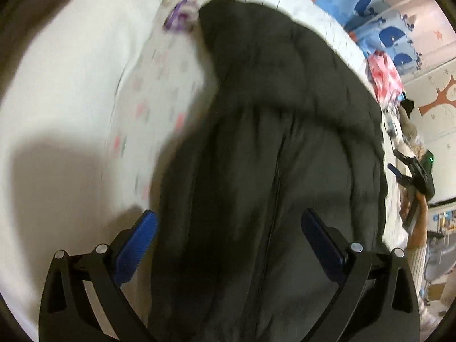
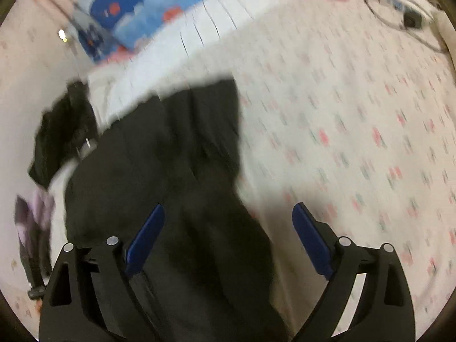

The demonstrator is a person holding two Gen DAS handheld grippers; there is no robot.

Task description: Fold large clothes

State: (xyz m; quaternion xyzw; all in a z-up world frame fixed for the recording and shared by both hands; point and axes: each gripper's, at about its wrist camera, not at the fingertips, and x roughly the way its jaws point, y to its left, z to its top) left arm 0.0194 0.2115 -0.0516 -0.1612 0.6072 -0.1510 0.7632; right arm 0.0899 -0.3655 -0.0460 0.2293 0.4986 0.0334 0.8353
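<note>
Black jacket (image 1: 270, 131) spread on bed (image 1: 71, 85). Left gripper (image 1: 228, 228) and right gripper (image 2: 228, 222) above it, jaws wide, empty. Padded, soft, bulky, likely slippery; pinch hem or sleeve edge.

- A home bedroom, seemingly a child's: most of both views is filled by a bed under a white bedsheet (image 2: 356, 119) printed with small pink and green motifs.
- At the far end lies blue bedding (image 1: 379, 20) printed with dark blue whales.
- A dark padded jacket (image 1: 279, 131) lies spread on the bed.
- On the right, the pale wall carries an orange tree-shaped sticker (image 1: 439, 97) and small flower shapes.
</note>
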